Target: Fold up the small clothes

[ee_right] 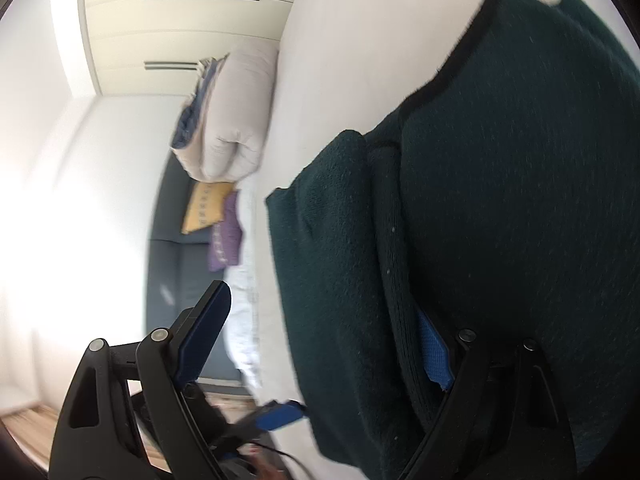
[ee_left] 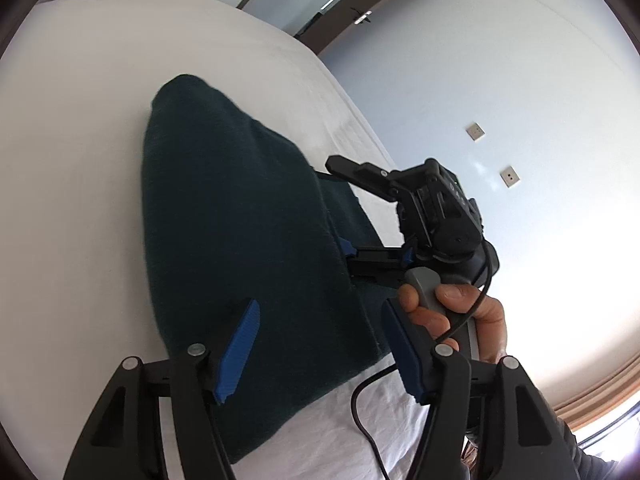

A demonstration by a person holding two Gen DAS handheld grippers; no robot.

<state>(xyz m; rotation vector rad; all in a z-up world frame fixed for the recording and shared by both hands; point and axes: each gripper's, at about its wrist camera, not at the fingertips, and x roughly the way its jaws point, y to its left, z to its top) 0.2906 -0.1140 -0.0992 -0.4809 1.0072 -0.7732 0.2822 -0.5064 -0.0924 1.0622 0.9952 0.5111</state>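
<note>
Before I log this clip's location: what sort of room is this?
Most likely a bedroom: a white-sheeted bed holds the dark green garment, a folded duvet sits on it, and wardrobe doors stand behind.

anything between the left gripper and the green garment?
Nothing visible. The left gripper sits open right over the dark green garment on the white bed. The right gripper, also open, is at the garment's far edge, not between.
</note>
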